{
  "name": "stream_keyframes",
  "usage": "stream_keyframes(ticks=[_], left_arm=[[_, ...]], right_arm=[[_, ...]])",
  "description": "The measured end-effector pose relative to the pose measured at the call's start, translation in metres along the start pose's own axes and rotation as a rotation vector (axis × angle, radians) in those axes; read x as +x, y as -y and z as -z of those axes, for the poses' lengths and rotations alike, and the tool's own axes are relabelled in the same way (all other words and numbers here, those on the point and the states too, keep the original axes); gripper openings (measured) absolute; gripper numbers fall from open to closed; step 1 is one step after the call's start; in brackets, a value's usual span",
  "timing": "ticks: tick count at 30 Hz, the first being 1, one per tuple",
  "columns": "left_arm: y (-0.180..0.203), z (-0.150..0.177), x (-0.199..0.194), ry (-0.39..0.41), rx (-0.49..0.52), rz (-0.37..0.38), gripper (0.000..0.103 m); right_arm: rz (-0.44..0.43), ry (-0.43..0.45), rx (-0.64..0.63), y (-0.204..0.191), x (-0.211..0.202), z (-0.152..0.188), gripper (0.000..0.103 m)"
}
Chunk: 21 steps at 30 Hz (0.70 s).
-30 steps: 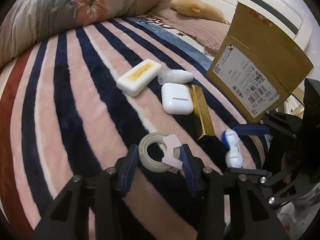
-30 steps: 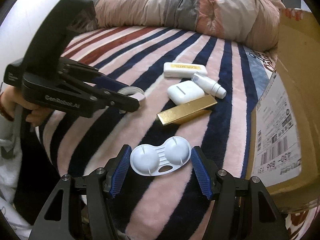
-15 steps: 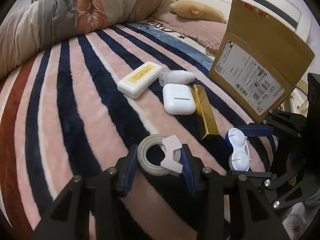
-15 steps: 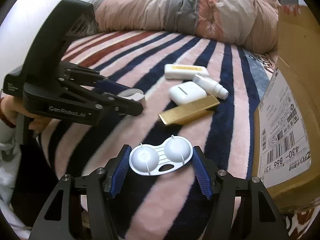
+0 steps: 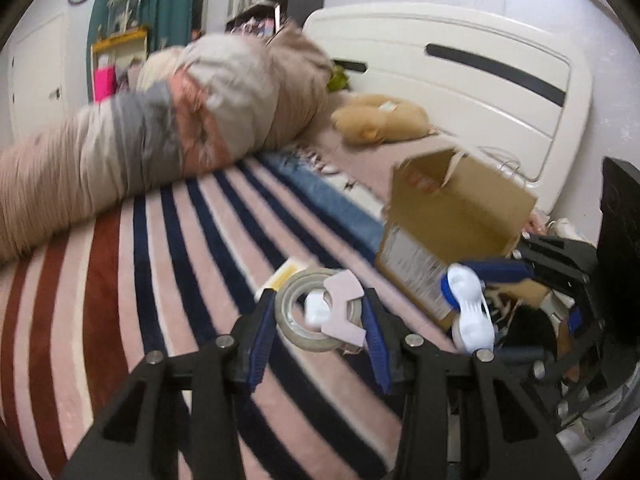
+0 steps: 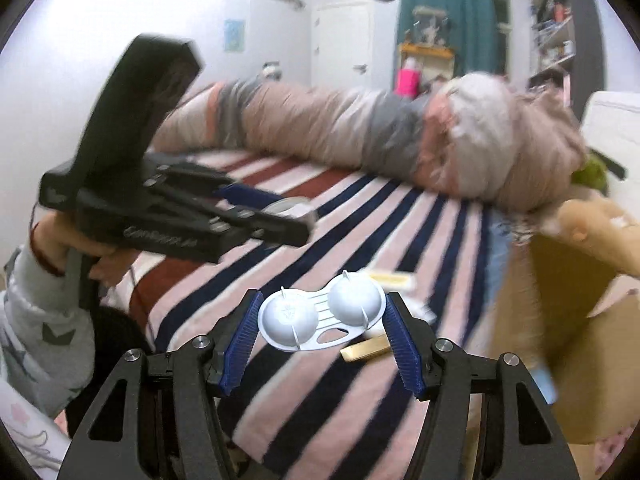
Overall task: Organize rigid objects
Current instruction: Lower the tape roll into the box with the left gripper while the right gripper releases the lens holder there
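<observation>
Both grabs look done: left gripper [image 5: 320,316] is clamped on the tape roll [image 5: 316,312], right gripper [image 6: 322,324] pinches the white twin-dome case [image 6: 322,318], both up off the striped blanket [image 5: 168,280]. Next is probably the cardboard box [image 5: 460,208] (blurry, so roughly), lining up over its opening.

Striped bed [image 5: 168,280] offers open passage at left; cardboard box [image 5: 452,216] and rolled duvet [image 5: 160,136] obstruct right and rear.
</observation>
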<state>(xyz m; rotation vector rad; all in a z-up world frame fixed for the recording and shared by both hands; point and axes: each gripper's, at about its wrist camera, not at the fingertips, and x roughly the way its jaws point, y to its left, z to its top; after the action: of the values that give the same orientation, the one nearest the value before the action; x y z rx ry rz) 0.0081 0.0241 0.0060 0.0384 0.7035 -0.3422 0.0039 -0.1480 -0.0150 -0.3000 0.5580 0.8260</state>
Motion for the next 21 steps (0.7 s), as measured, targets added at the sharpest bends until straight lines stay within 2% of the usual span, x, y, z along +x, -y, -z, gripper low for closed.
stream_keyframes(ticks=[4, 7, 13, 17, 21], left_arm=[[0.033, -0.029, -0.003, 0.023, 0.050, 0.018, 0.039], [0.064, -0.047, 0.003, 0.029, 0.097, 0.066, 0.039], [0.124, -0.079, 0.035, -0.014, 0.159, 0.165, 0.039], [0.156, -0.091, 0.064, -0.069, 0.198, 0.178, 0.039], [0.175, -0.090, 0.088, -0.138, 0.208, 0.205, 0.039]], right_arm=[[0.112, 0.027, 0.081, 0.040, -0.030, -0.004, 0.058], [0.159, 0.025, 0.150, 0.070, -0.045, 0.003, 0.058], [0.294, -0.042, 0.230, 0.124, -0.058, 0.038, 0.059], [0.297, -0.070, 0.263, 0.144, -0.056, 0.055, 0.059], [0.282, -0.088, 0.270, 0.154, -0.054, 0.068, 0.061]])
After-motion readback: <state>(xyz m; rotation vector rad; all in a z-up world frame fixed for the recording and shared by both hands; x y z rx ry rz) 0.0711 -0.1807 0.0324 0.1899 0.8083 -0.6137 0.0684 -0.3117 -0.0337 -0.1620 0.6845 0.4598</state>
